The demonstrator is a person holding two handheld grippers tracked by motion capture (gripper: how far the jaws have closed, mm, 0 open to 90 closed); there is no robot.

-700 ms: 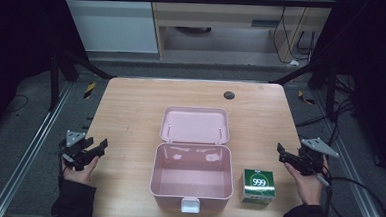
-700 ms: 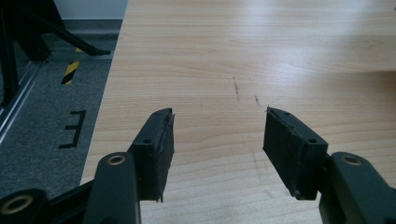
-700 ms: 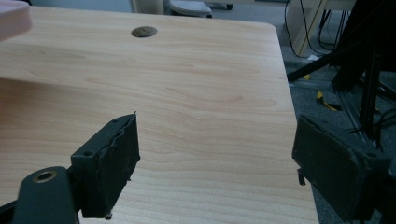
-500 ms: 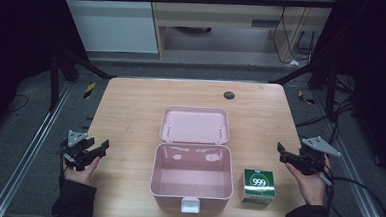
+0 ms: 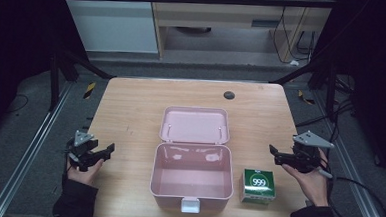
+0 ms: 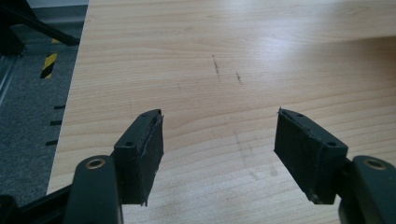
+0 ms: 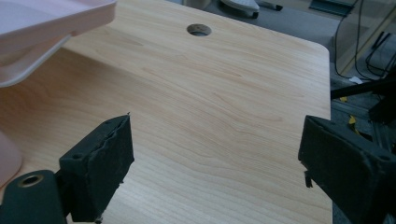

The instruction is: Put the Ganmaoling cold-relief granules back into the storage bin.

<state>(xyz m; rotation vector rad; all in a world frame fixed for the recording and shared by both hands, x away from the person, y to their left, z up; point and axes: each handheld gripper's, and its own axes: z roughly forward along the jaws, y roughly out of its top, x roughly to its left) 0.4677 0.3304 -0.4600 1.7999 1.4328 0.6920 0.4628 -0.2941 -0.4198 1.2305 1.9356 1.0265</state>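
Observation:
An open pink box [image 5: 192,178] stands at the middle of the wooden table [image 5: 131,105], its lid [image 5: 195,124] laid back flat behind it and its inside bare. A green carton marked 999 [image 5: 258,185] stands just right of the box. My left gripper [image 5: 103,152] is held open at the table's left edge, pointing toward the box; between its jaws [image 6: 219,140] lies only bare wood. My right gripper [image 5: 275,156] is open too, at the right edge just behind the carton. Its jaws [image 7: 215,149] frame bare table, with the pink lid [image 7: 46,23] at the upper left.
A round cable hole [image 5: 229,95] sits near the table's far edge, and the same hole [image 7: 199,30] lies ahead of the right jaws. Dark frame rails run along both sides of the table. Cables trail on the floor at the right.

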